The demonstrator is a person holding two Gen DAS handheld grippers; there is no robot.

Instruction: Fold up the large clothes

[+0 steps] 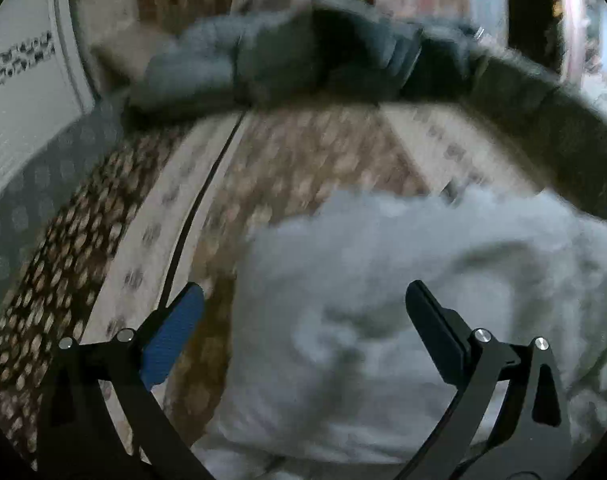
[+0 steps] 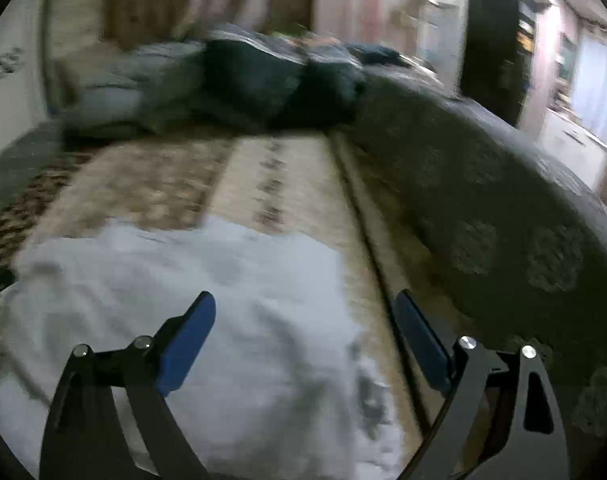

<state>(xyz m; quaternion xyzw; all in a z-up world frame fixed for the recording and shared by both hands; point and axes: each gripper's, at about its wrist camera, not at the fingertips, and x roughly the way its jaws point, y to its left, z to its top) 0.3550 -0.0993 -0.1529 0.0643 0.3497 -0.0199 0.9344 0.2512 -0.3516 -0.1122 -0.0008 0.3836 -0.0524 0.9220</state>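
Both grippers [image 1: 303, 308] [image 2: 305, 312] gape over white garment [image 1: 383, 280] on bedspread [image 1: 283, 160]

Plenty of open patterned beige-brown bedspread [image 2: 279, 176] is left ahead of the crumpled white garment [image 2: 207, 304]. The far end is blocked by a heap of dark blue-grey clothes [image 2: 263, 84], and the right side by a dark olive blanket [image 2: 483, 216].

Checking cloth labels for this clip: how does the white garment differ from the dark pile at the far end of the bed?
The white garment is pale and lies fairly flat, near the grippers; the dark pile is grey-blue and heaped, far off. The white garment looks like one piece; the dark pile seems to be several. Both rest on the patterned bedspread.
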